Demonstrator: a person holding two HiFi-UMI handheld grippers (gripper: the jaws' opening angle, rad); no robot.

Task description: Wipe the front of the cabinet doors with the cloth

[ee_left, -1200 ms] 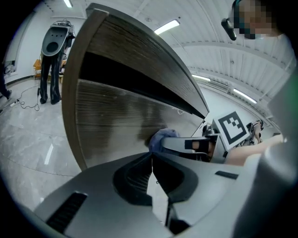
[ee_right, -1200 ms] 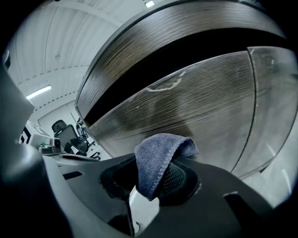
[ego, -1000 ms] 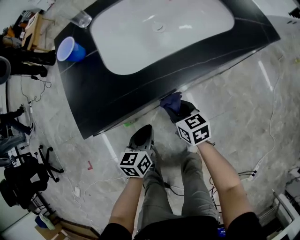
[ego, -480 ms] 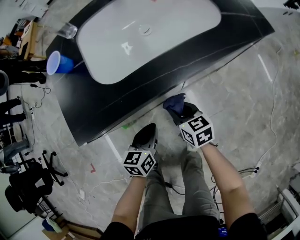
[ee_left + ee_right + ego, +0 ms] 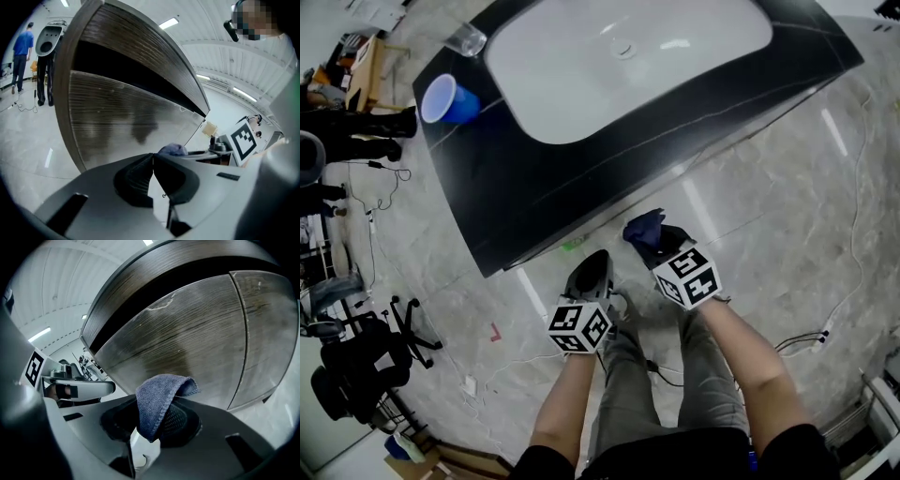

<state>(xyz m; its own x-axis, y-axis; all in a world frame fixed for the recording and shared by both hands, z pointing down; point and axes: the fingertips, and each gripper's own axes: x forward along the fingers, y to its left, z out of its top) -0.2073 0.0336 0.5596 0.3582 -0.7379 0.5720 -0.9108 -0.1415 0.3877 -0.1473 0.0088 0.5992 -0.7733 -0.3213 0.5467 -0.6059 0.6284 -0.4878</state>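
Right gripper view, folded blue cloth point(image 5: 157, 399) pinched in right hand-held gripper point(image 5: 150, 423)

The countertop point(image 5: 534, 192) is gleaming black with thin pale veins, its basin point(image 5: 619, 66) is shining white, and a cup point(image 5: 445, 98) on it is showing bright blue. Below the countertop, the cabinet doors point(image 5: 197, 338) are showing dark brown streaked grain, and the cloth point(image 5: 159, 401) is looking dusty blue.
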